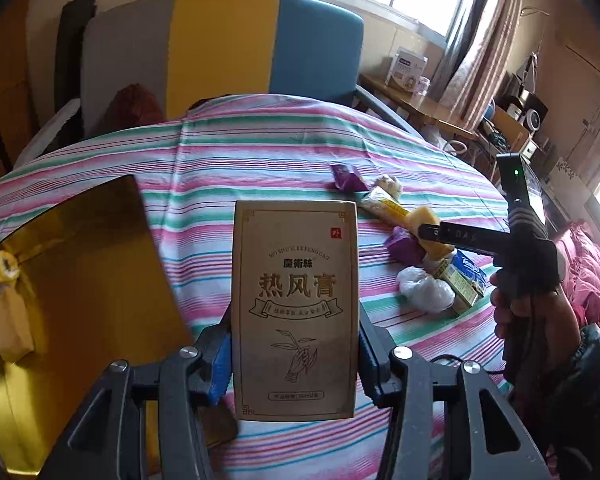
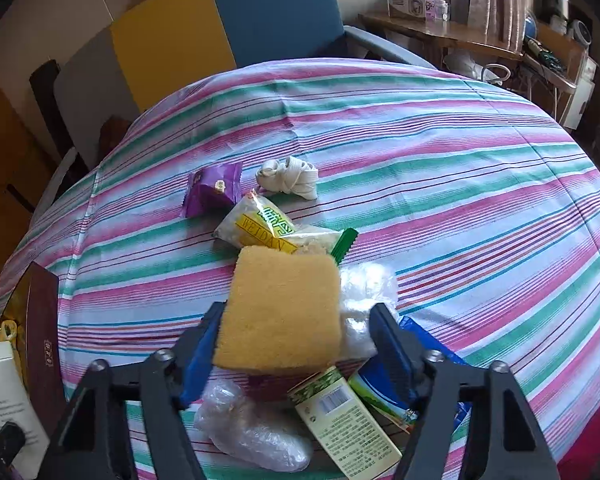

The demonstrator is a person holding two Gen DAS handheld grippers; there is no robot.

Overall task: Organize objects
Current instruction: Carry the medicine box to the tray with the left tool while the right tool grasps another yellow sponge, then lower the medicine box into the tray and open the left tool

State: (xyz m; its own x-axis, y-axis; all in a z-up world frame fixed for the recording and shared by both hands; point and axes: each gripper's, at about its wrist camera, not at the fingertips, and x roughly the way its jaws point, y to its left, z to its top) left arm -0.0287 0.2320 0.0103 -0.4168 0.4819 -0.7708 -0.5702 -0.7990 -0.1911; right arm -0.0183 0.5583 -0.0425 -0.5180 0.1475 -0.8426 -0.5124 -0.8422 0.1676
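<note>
A person's left gripper point(image 1: 295, 360) is pinching a tall tan carton point(image 1: 296, 308) upright by its two long edges, lifted clear above the striped tablecloth point(image 1: 260, 152). A gold-lined open box point(image 1: 80, 264) is lying just left of that gripper, with small yellow items tucked in its far left side. Off to the gripper's right, a gloved hand point(image 1: 528, 280) is holding the right gripper point(image 2: 296, 344) over a loose heap of snack packets.

Seen from the right wrist, a yellow sponge point(image 2: 280, 312) is sitting between the jaws; the left pad is touching its edge, while the right pad is standing slightly apart from it. Beyond the fingertips are lying a yellow snack packet point(image 2: 268, 224), a purple packet point(image 2: 212, 194) and a knotted white cloth point(image 2: 288, 178). Beneath the jaws, a green printed carton point(image 2: 348, 424) and crumpled clear plastic point(image 2: 252, 432) are resting on the cloth.
</note>
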